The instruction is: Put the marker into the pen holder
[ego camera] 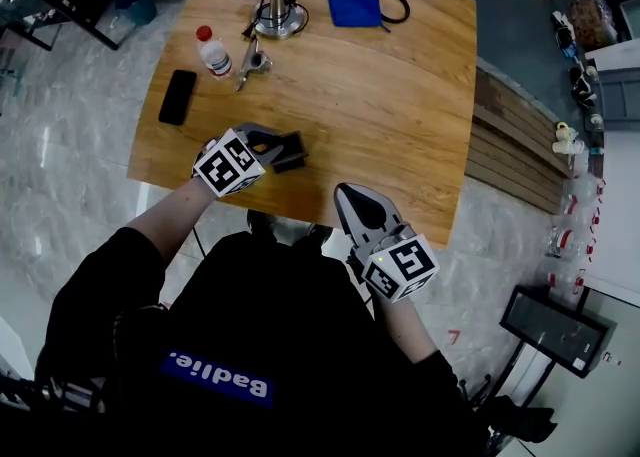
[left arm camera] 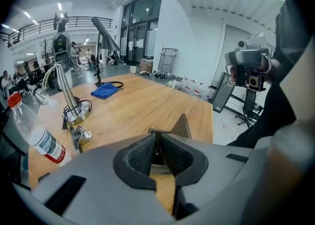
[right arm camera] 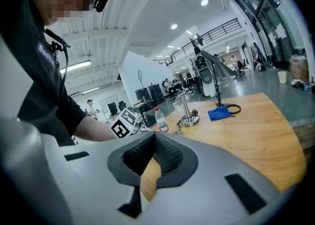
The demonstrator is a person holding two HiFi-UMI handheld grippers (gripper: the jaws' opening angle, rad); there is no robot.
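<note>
Two grippers low at the near edge of the table point(ego camera: 400, 95) | left gripper point(ego camera: 272, 148): jaws pinched on a thin wall of the dark pen holder point(ego camera: 291, 151), which sits tilted | right gripper point(ego camera: 346, 191): jaws together, nothing between | marker: cannot be made out

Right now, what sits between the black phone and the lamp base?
A red-capped bottle and, nearer the lamp base, a small metal tool. The head view shows both.
</note>
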